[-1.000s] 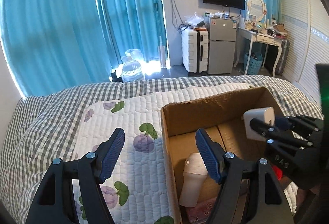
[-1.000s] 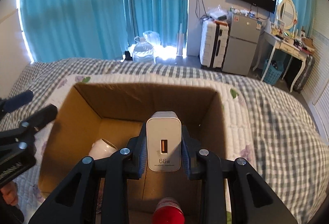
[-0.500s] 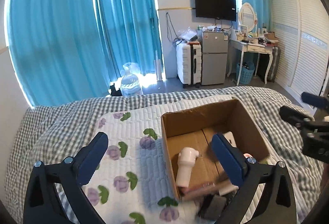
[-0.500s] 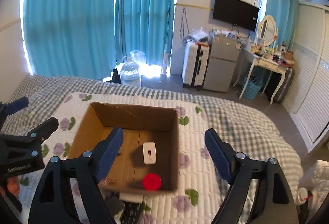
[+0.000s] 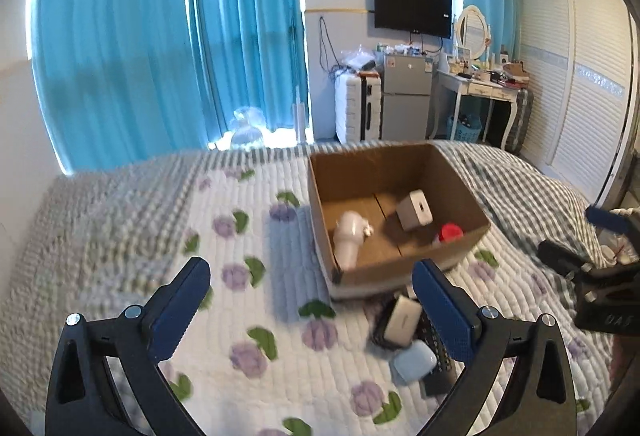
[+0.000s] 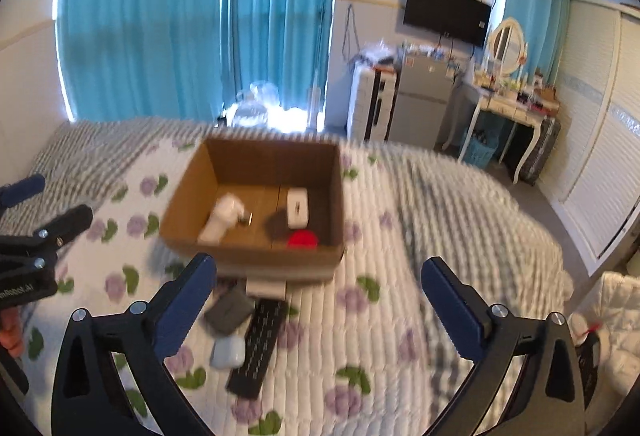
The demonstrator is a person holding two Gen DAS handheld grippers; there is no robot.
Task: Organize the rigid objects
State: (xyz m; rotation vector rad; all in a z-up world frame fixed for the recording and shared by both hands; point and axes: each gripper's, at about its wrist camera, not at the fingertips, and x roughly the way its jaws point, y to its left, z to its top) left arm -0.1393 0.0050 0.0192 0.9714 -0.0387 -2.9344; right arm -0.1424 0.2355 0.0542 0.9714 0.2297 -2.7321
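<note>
A cardboard box (image 5: pixel 460 171) (image 6: pixel 184 195) stands on the bed. It holds a white charger (image 5: pixel 415 209) (image 6: pixel 297 207), a white bottle-shaped object (image 5: pixel 349 236) (image 6: pixel 222 218) and a red-capped item (image 5: pixel 450 232) (image 6: pixel 302 239). In front of the box lie a black remote (image 6: pixel 258 348), a pale blue case (image 5: pixel 414 360) (image 6: pixel 228 352), a white rectangular item (image 5: pixel 403 320) and a dark grey pouch (image 6: pixel 229 310). My left gripper (image 5: pixel 311 306) is open and empty, back from the box. My right gripper (image 6: pixel 318 300) is open and empty above these items.
The bed has a white quilt with purple flowers (image 5: pixel 240 276) over a grey checked cover (image 6: pixel 460 195). Blue curtains (image 5: pixel 160 35), a white suitcase (image 5: pixel 356 111), a small fridge (image 5: pixel 406 95) and a dressing table (image 5: pixel 480 87) stand beyond the bed. A louvred wardrobe (image 5: pixel 580 75) is at the right.
My right gripper opened and let go of the white charger, which now lies in the box. Both grippers pulled back and up from the box; loose items in front came into view.
</note>
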